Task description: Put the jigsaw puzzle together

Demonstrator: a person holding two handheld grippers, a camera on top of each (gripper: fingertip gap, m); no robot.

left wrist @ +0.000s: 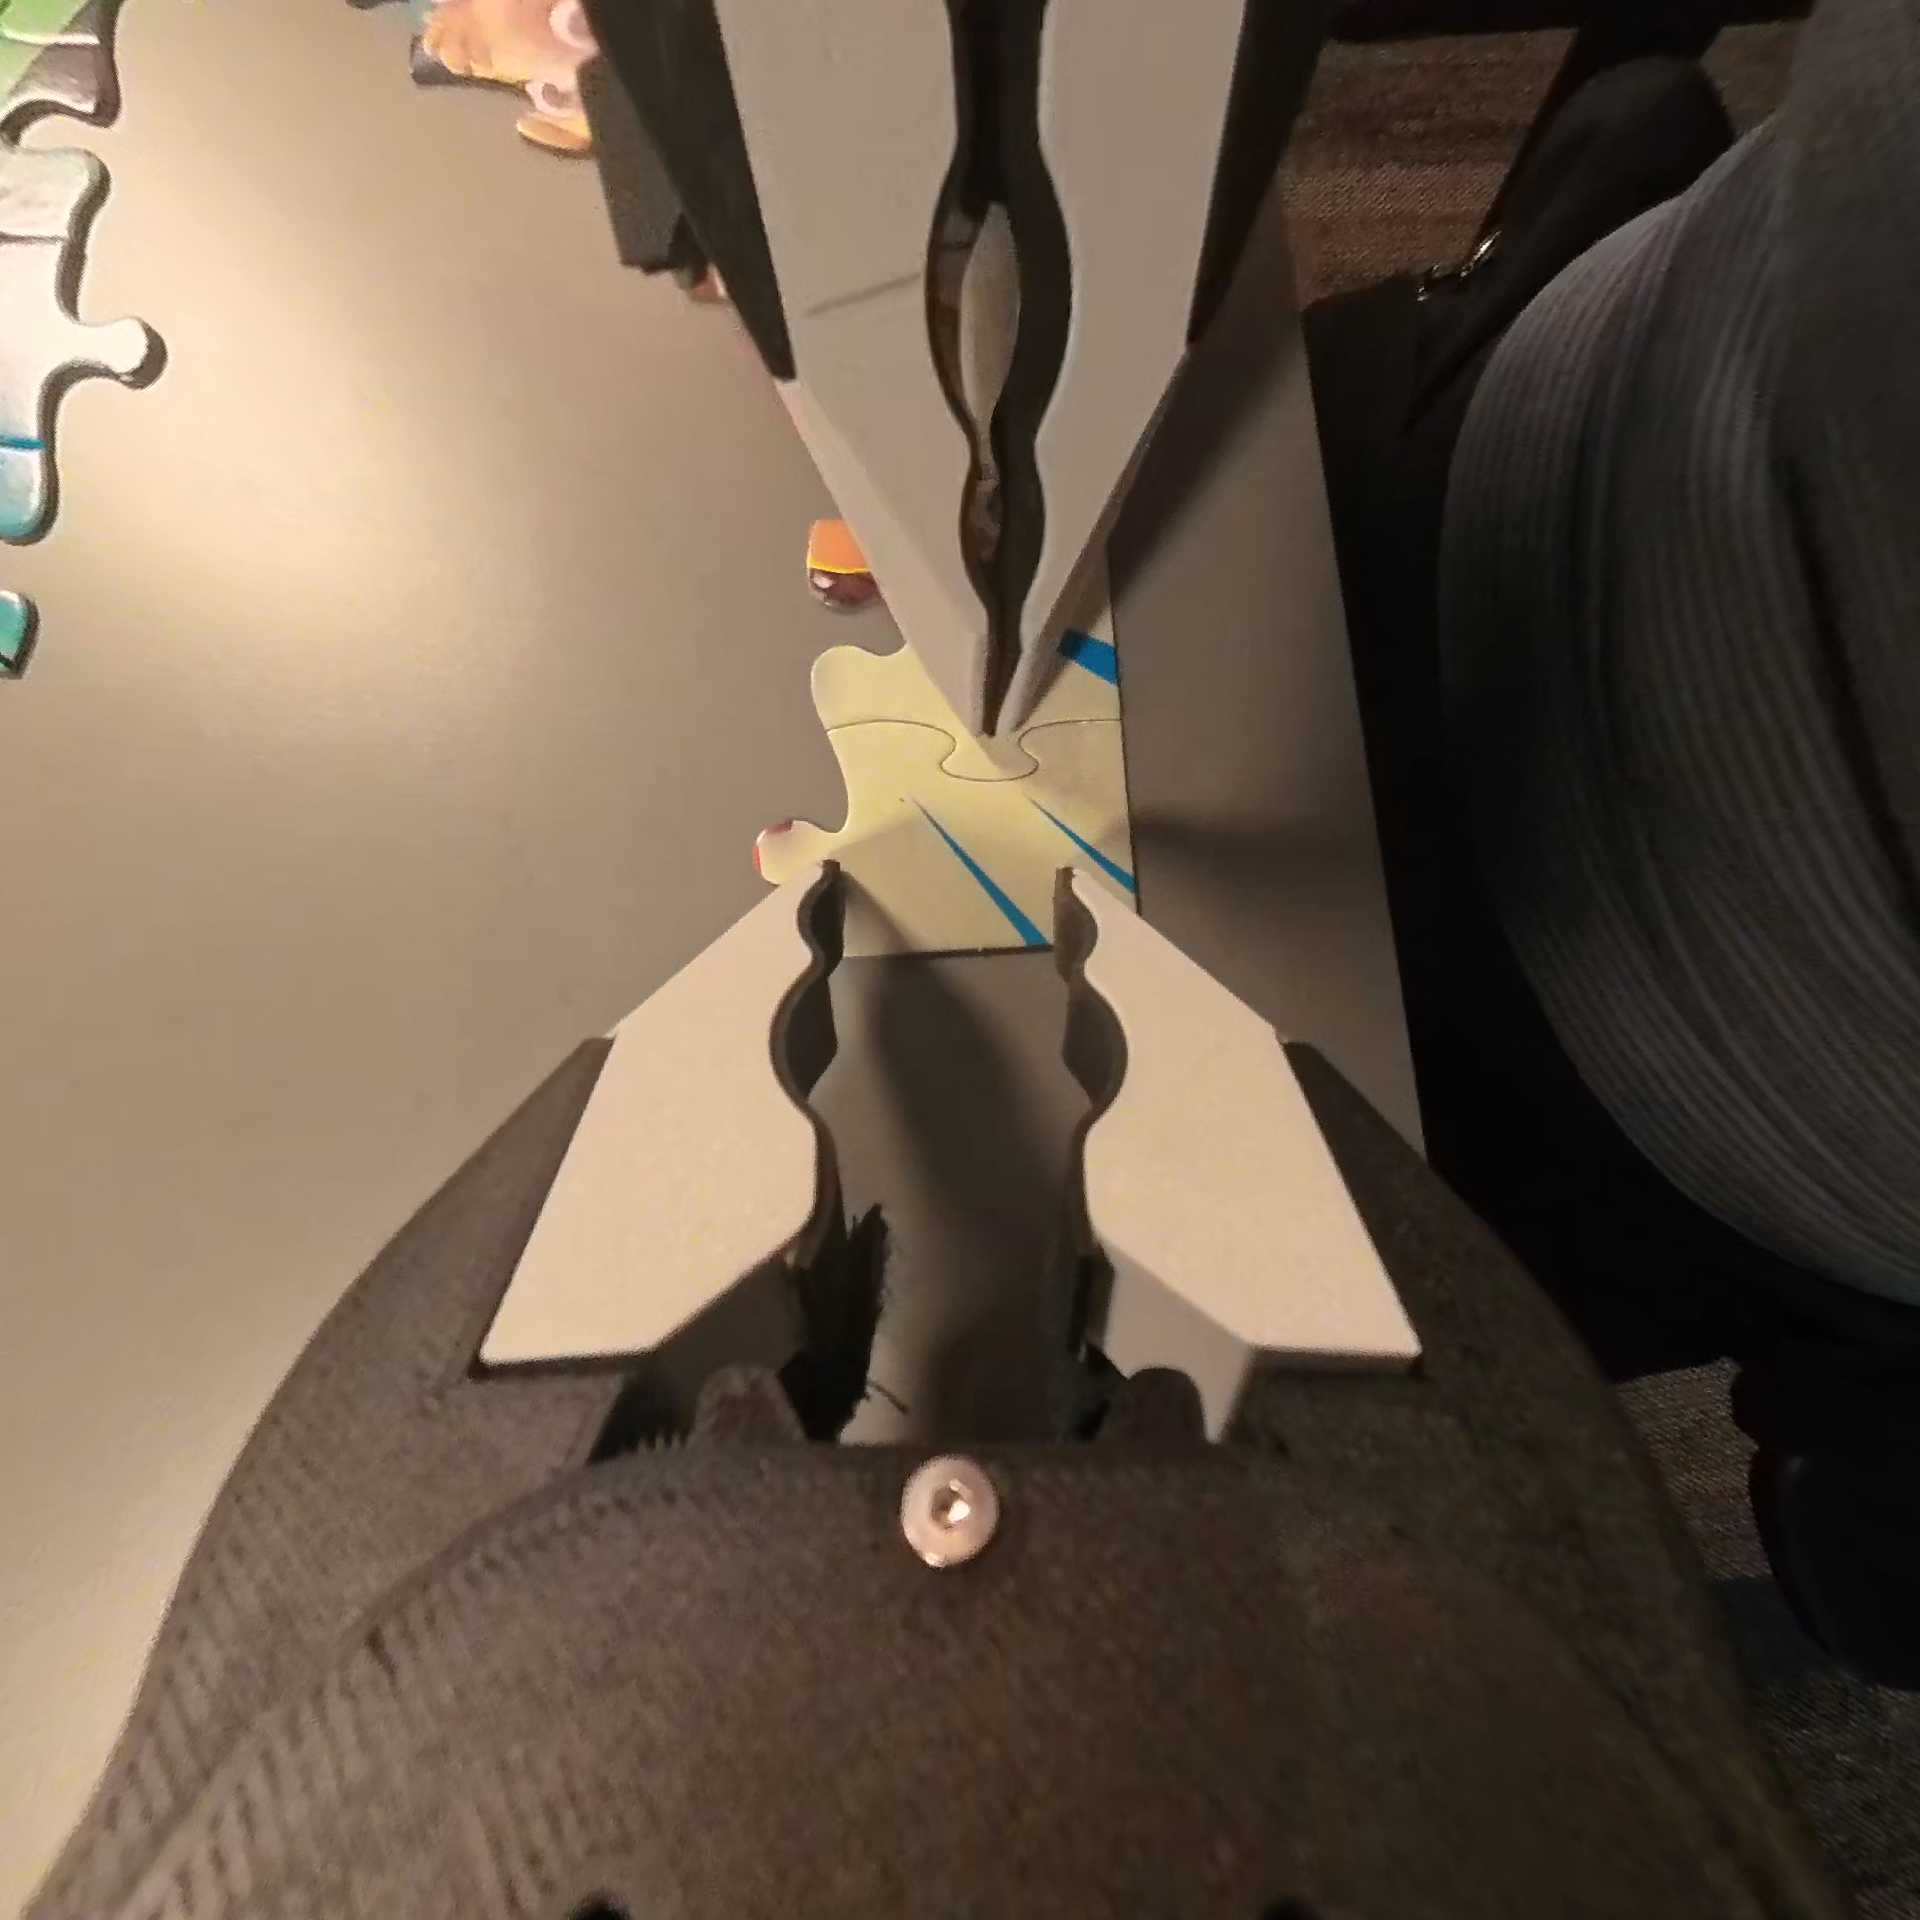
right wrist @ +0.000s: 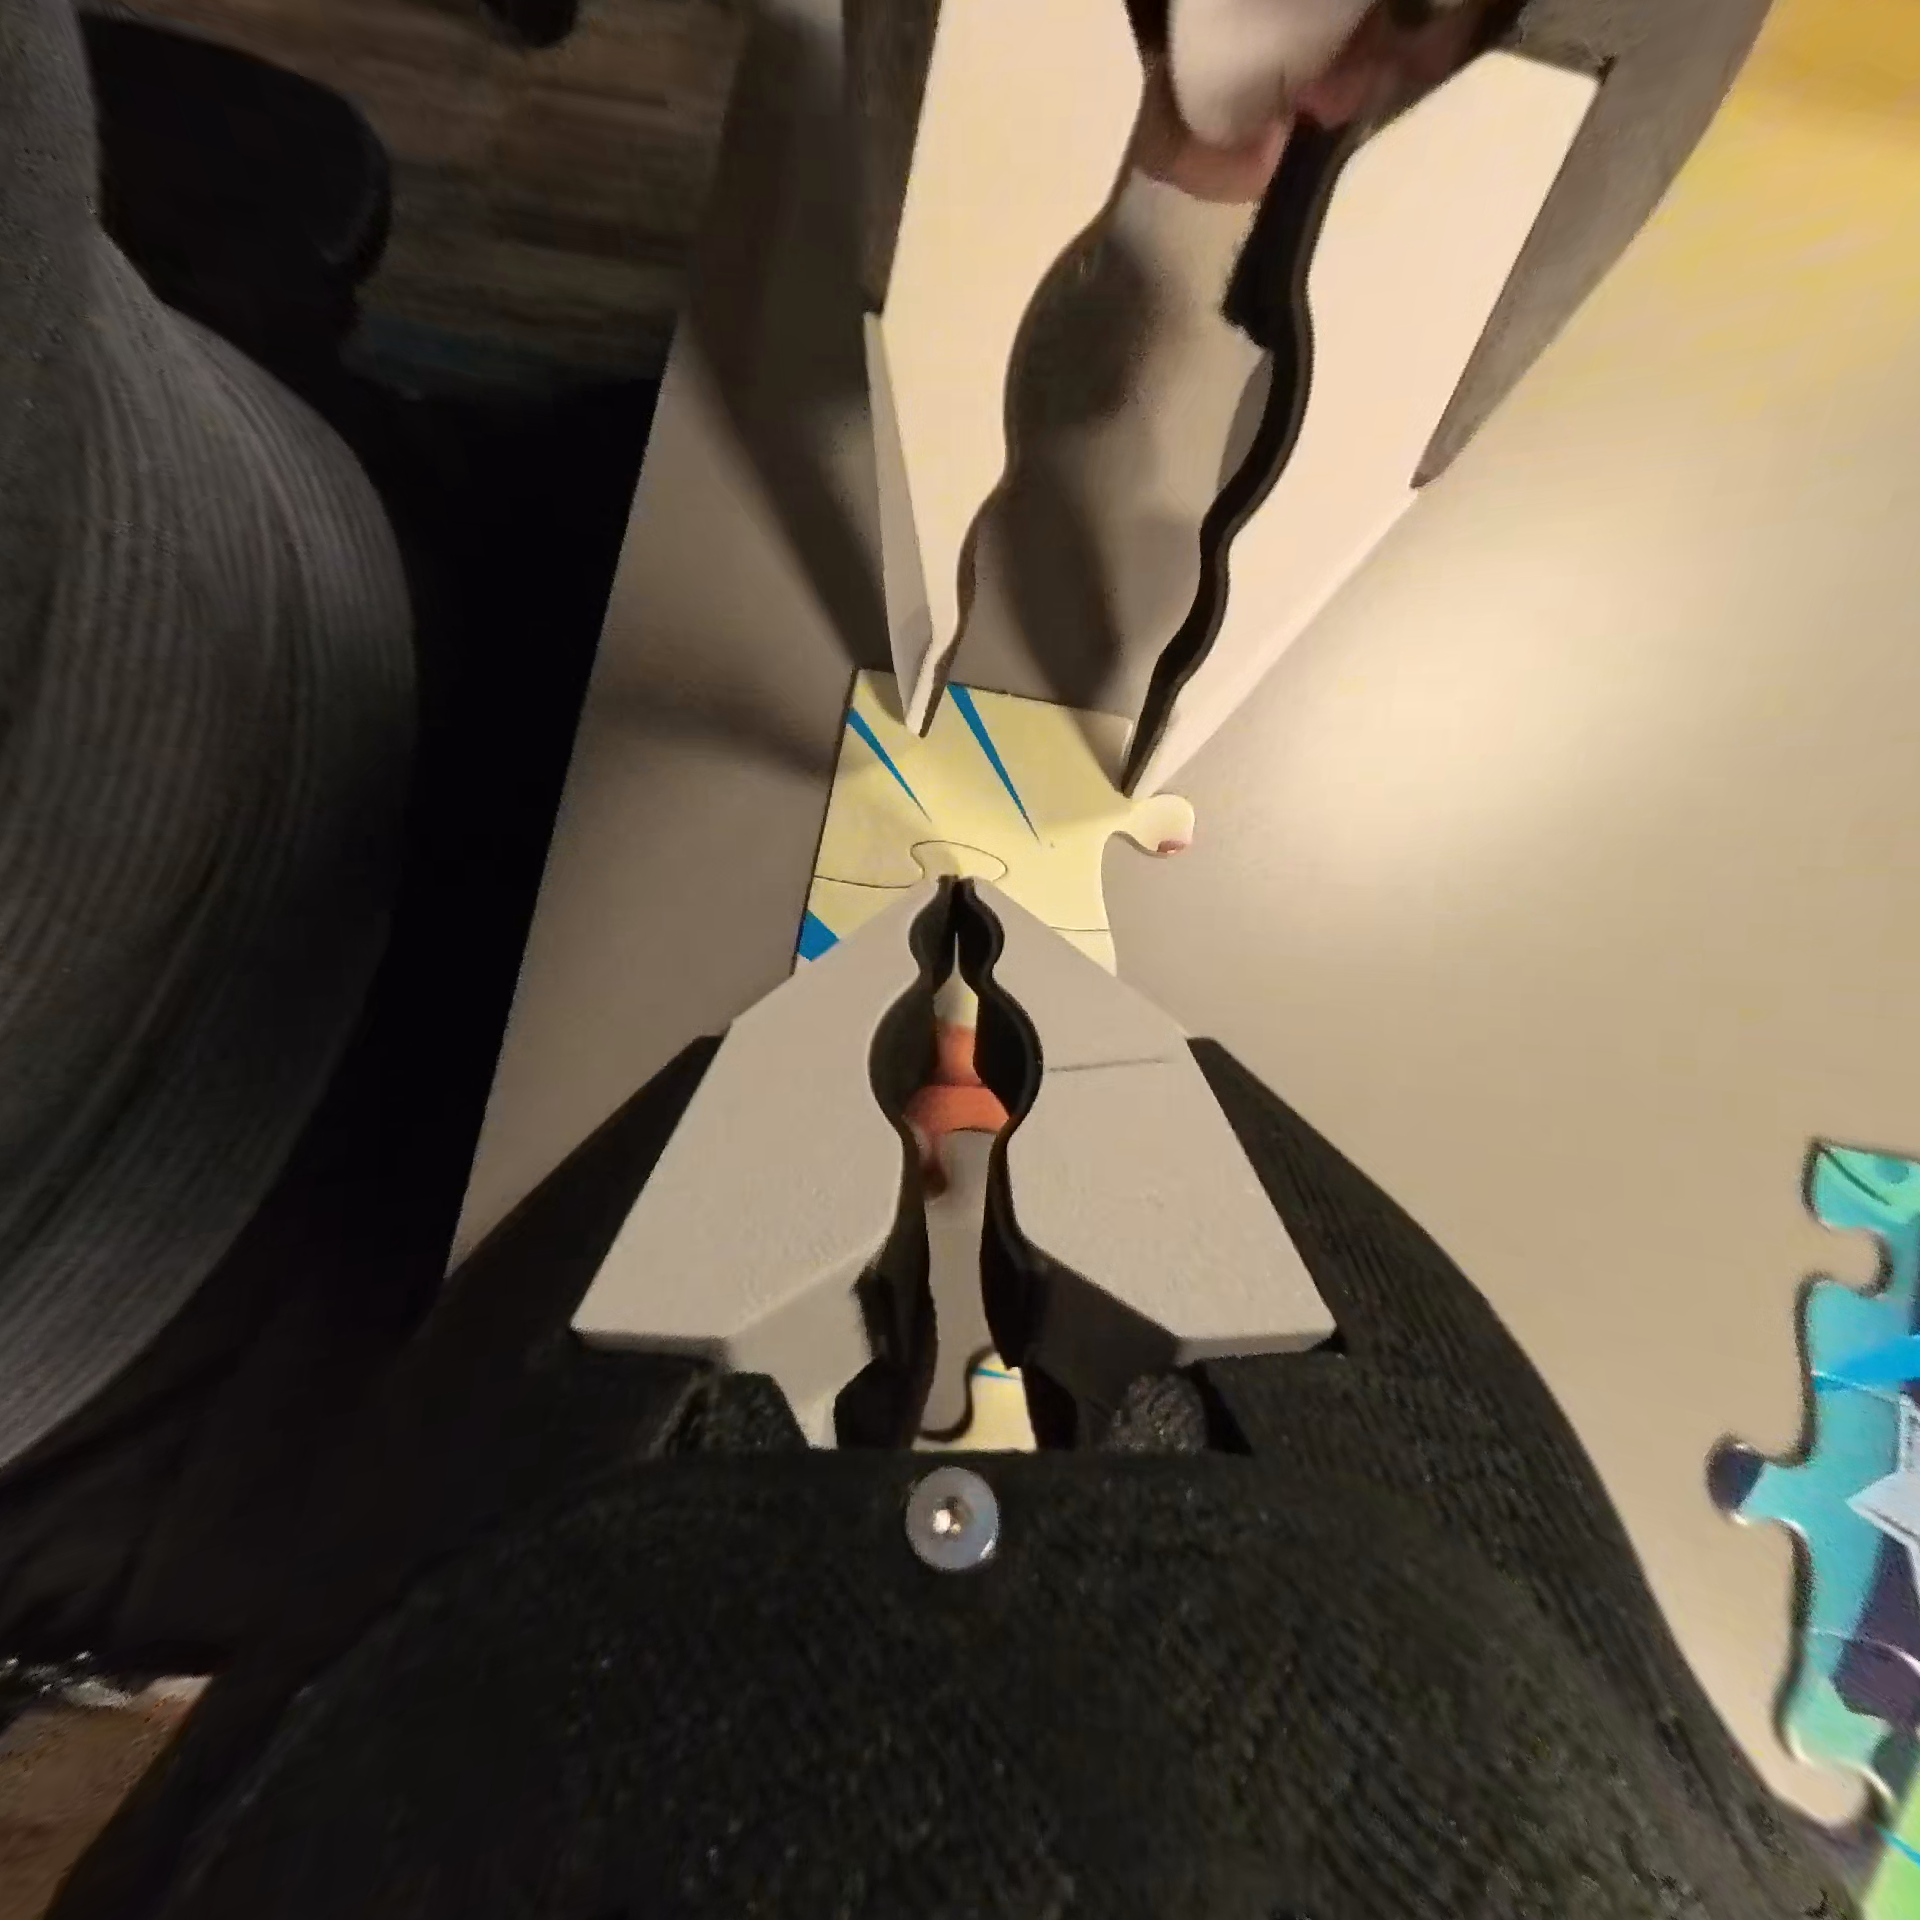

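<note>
Two pale yellow puzzle pieces with blue streaks lie joined flat on the grey table point(left wrist: 416, 727), close to its edge: one piece point(left wrist: 966, 862) on the left gripper's side, the other point(left wrist: 883, 696) beyond it. My left gripper point(left wrist: 948, 881) is open, its fingertips point(left wrist: 831, 883) standing on that first piece without clasping it. My right gripper point(right wrist: 954, 885) is shut, with nothing between its pads, its tips on the tab joint point(right wrist: 961, 857) between the two pieces. It comes in from the top of the left wrist view point(left wrist: 1000, 722). The left gripper shows open in the right wrist view point(right wrist: 1029, 753).
An assembled blue-green part of the puzzle point(left wrist: 42, 312) lies farther in on the table; it also shows in the right wrist view point(right wrist: 1849, 1455). Loose colourful pieces point(left wrist: 499, 52) and an orange piece point(left wrist: 836, 566) lie nearby. A person's ribbed clothing point(left wrist: 1714, 727) is past the table edge. My left and right fingertips are right by each other.
</note>
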